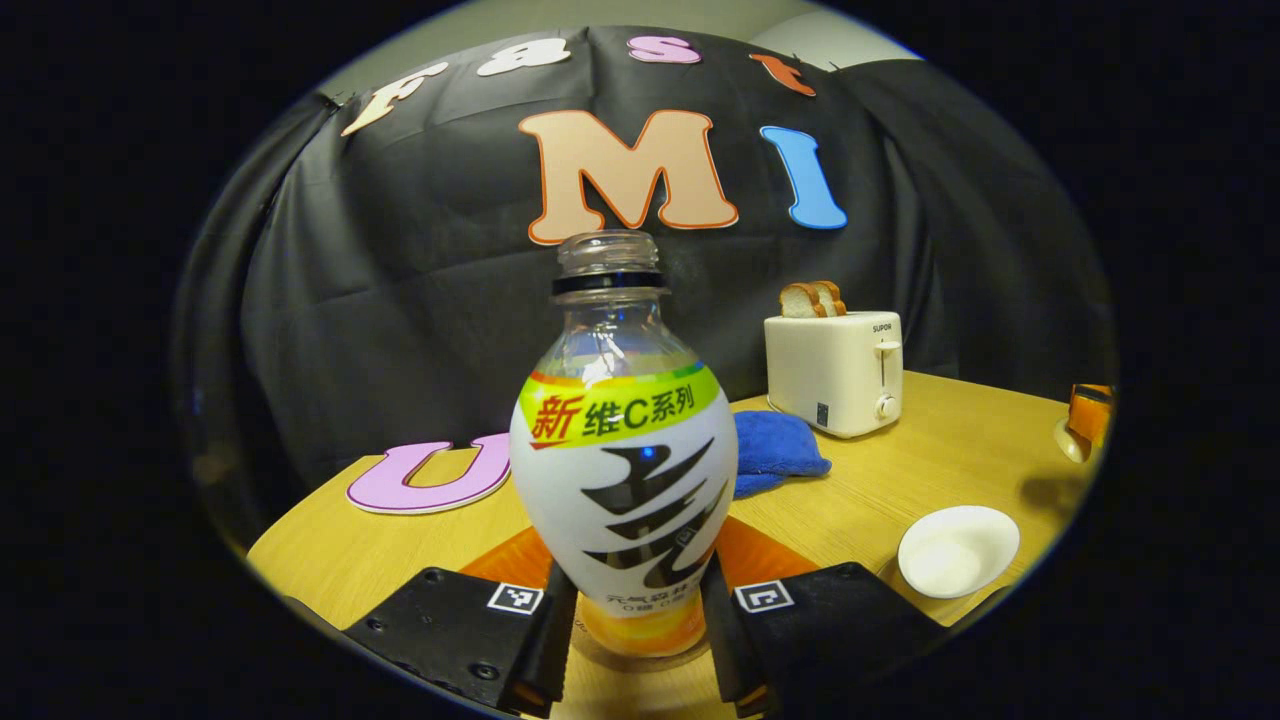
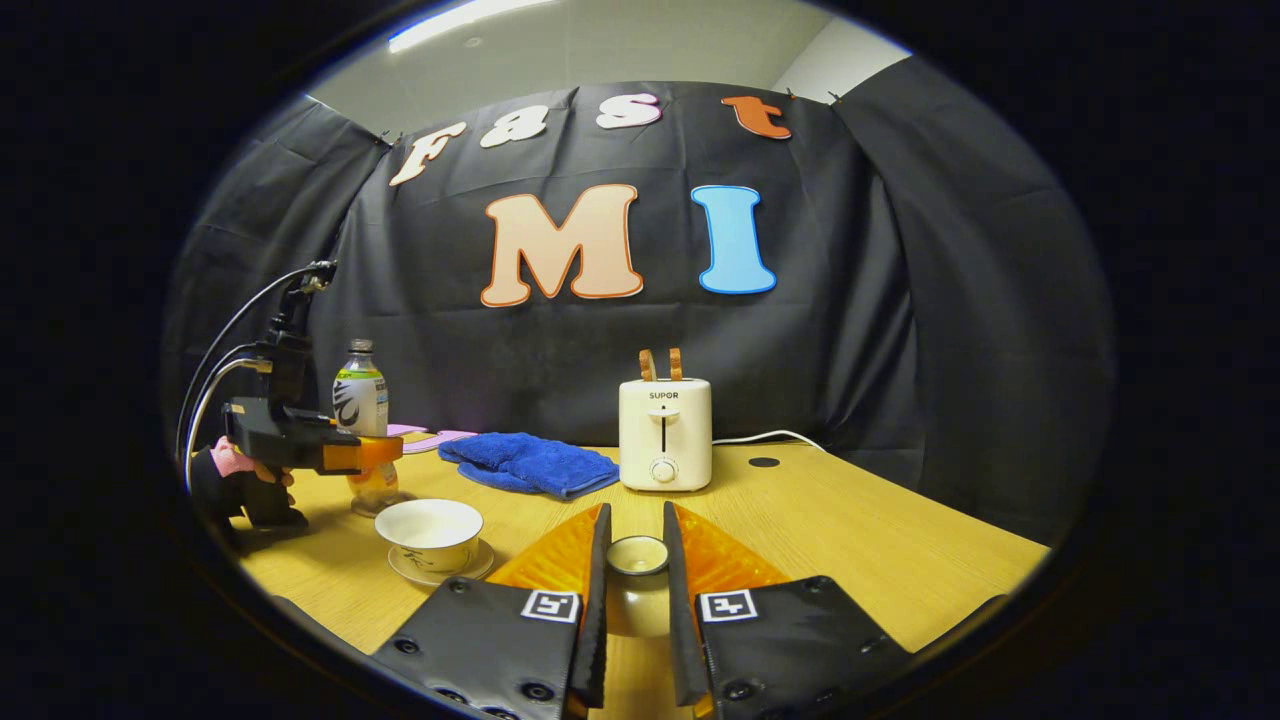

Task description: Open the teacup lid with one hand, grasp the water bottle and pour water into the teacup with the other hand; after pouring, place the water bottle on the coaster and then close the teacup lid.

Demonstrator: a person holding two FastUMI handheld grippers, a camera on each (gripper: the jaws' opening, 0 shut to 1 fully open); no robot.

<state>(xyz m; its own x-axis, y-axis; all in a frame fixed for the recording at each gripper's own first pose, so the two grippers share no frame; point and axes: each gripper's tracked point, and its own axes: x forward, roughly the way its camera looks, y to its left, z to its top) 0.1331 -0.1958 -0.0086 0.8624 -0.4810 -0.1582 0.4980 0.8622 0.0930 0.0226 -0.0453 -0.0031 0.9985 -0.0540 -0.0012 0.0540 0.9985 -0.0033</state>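
The uncapped water bottle (image 1: 622,470), white-labelled with a green band, stands upright between the fingers of my left gripper (image 1: 636,590), which is shut on its lower body. The right gripper view has that bottle (image 2: 359,400) at the far left, with the left gripper (image 2: 372,456) and a gloved hand on it; I cannot tell whether its base rests on a coaster. The lidless white teacup (image 2: 430,532) sits on its saucer, right of the bottle. My right gripper (image 2: 636,516) is shut on the teacup lid (image 2: 637,556), held above the table.
A white toaster (image 2: 664,433) with bread slices stands at the back of the wooden table (image 2: 860,540), its cord trailing right. A blue cloth (image 2: 530,462) lies left of it. From the left gripper view, the teacup (image 1: 957,548) sits front right.
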